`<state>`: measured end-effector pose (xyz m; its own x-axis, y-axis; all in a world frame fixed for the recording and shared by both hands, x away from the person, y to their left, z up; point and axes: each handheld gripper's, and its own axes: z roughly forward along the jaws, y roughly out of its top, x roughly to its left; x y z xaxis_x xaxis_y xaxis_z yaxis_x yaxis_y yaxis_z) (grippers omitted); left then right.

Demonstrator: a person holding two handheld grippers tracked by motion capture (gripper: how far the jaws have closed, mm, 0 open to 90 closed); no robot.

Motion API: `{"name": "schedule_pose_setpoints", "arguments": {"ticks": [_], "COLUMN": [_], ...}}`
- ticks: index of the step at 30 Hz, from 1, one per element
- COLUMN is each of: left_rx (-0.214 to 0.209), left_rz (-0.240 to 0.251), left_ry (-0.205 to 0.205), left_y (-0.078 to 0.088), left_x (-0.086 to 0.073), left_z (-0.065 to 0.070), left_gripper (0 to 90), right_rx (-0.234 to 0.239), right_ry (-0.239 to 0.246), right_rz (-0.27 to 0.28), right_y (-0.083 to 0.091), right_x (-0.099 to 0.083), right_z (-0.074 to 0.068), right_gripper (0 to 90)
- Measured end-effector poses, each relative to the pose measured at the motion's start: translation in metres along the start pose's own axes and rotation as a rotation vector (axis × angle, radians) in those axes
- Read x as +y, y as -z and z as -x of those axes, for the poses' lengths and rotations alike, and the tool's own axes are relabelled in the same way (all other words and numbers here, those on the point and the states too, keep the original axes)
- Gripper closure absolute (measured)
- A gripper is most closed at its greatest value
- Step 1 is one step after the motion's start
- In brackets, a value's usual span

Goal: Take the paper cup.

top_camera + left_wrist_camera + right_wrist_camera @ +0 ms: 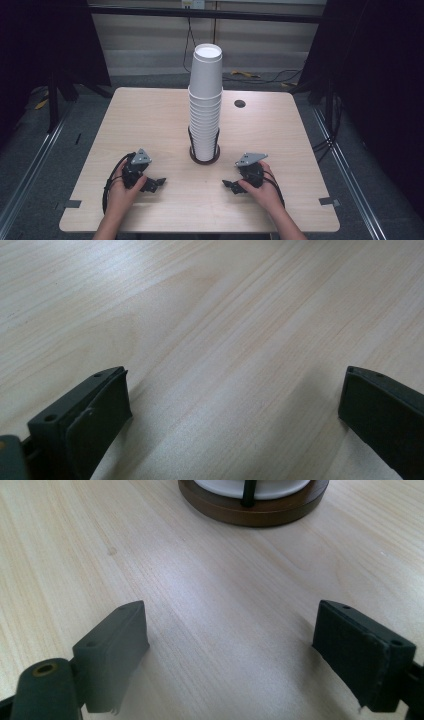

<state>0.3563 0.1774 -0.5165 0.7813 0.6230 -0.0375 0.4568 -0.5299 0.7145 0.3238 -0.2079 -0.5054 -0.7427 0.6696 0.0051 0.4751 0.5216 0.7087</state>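
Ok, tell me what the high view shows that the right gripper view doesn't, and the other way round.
High view alone: the full tall stack of white paper cups rising from its holder, both hands, the left gripper and the round hole in the table.

Right gripper view alone: a close look at the right gripper, its jaws spread wide over bare wood with nothing between them.

Both: the light wooden table and the holder's dark round wooden base with its black upright rod.

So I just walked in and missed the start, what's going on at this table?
A person holds a tool in each hand, resting low on the wooden table. The left tool and right tool are both open and hold nothing. Between and beyond them stands a tall stack of white paper cups in a round brown holder, untouched.
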Motion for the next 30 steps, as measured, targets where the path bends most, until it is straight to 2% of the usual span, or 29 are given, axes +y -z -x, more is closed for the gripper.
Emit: {"name": "schedule_pose_setpoints", "arguments": {"ticks": [14,15,17,18,20,22,24,25,28,30], "left_rx": [0.000,-0.008,-0.034,-0.041,-0.049,-0.075,-0.107,-0.116,-0.120,-0.139], "left_rz": [-0.008,-0.002,0.013,0.012,0.014,0.024,0.038,0.039,0.035,0.031], "left_ry": [0.005,0.017,0.038,0.044,0.050,0.056,0.059,0.055,0.022,0.022], "left_y": [0.002,0.004,0.007,0.008,0.010,0.013,0.016,0.017,0.022,0.024], "left_x": [0.001,0.001,0.004,0.005,0.007,0.012,0.018,0.022,0.034,0.042], "left_z": [0.000,0.000,-0.001,-0.001,0.000,0.002,0.003,0.004,0.006,0.007], "left_gripper": [1.7,4.7,20.5,21.7,12.8,19.8,14.8,17.3,16.0,15.8], "right_rx": [0.003,0.005,0.006,0.006,0.001,0.002,0.007,0.012,0.020,0.018], "right_ry": [0.000,0.000,-0.001,-0.005,-0.004,-0.009,-0.018,-0.027,-0.049,-0.060], "right_rz": [0.000,0.000,0.000,0.000,0.006,0.008,0.012,0.013,0.030,0.037], "right_y": [0.000,0.000,0.000,0.000,0.000,0.001,0.002,0.003,0.007,0.012], "right_x": [0.000,0.000,0.000,0.000,0.000,0.000,0.000,-0.001,0.001,0.005], "right_z": [0.000,0.000,0.001,0.001,0.001,0.002,0.002,0.003,0.006,0.008], "right_gripper": [13.7,13.7,13.7,14.5,15.8,16.0,17.7,17.7,17.7,17.8]}}
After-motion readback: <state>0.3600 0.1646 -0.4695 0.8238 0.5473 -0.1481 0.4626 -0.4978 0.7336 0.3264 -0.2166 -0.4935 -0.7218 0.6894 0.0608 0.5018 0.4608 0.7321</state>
